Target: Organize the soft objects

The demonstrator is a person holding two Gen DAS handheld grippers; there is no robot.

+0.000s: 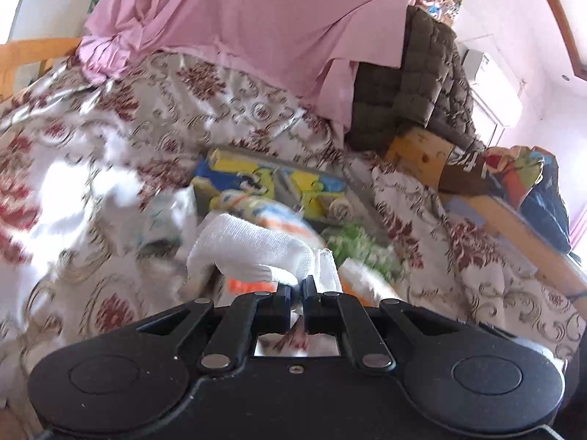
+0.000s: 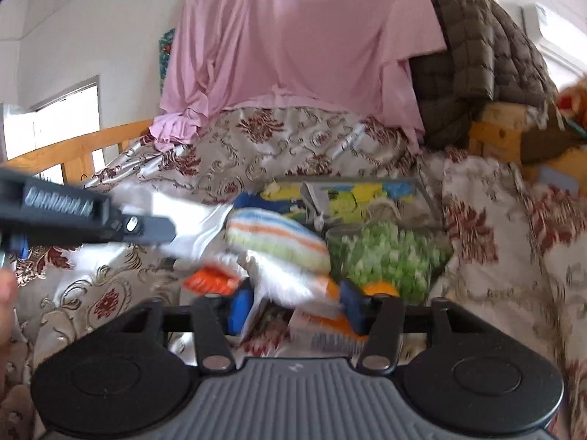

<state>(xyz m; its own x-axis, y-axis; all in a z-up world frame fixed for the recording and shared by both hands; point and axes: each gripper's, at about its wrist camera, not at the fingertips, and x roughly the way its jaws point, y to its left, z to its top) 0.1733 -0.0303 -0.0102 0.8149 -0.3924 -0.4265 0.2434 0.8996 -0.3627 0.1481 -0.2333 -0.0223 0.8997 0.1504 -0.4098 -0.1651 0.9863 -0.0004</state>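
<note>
Step in hand, as judged: soft items being gathered toward the patterned storage box (image 2: 367, 198) on the bed; next move probably calls for carrying the held pieces over its near rim and letting go.

Left hand-held gripper (image 1: 298, 288): jaws nearly together, clenched on a white knit sock (image 1: 253, 247); sock drapes up and toward 11 o'clock from the tips.

Right hand-held gripper (image 2: 297, 306): blue pads apart, a white fabric piece with orange trim (image 2: 293, 288) between them; motion blur, cannot tell whether it is gripped or loose.

Striped sock (image 2: 275, 238) lies just beyond the right tips at 12 o'clock; green fuzzy item (image 2: 389, 253) at 1 o'clock, against the box; orange-patterned piece (image 2: 209, 280) at 10 o'clock.

All on the floral bedspread (image 2: 110, 293); pink sheet (image 2: 293, 44) draped far behind.
</note>
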